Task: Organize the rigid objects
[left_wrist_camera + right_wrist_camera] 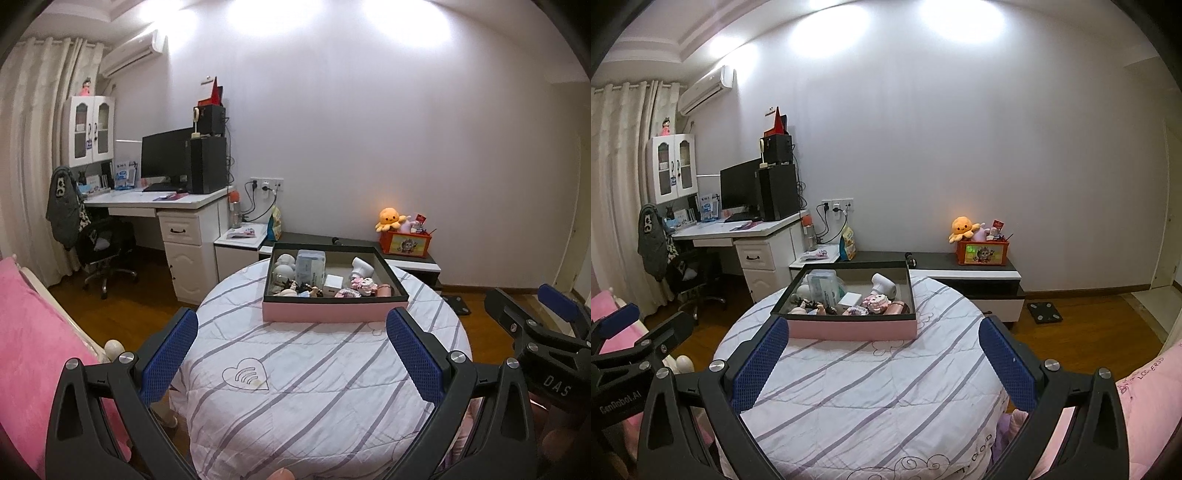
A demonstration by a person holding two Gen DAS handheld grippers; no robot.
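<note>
A pink box with a dark rim [334,311] [851,329] sits at the far side of a round table under a striped white cloth [314,387] [871,398]. It holds several small things: a white hair-dryer-like device [360,267] [884,286], a clear packet [310,266], a small white box [332,283] and figurines [875,304]. My left gripper [291,354] is open and empty, above the table's near half. My right gripper [882,362] is open and empty, likewise short of the box. The right gripper also shows in the left wrist view [546,325].
A white desk [155,201] with monitor and black speakers stands at back left, an office chair [103,251] before it. A low black-and-white cabinet [967,275] along the wall carries a red box [982,253] with plush toys. Pink bedding [33,339] lies at left.
</note>
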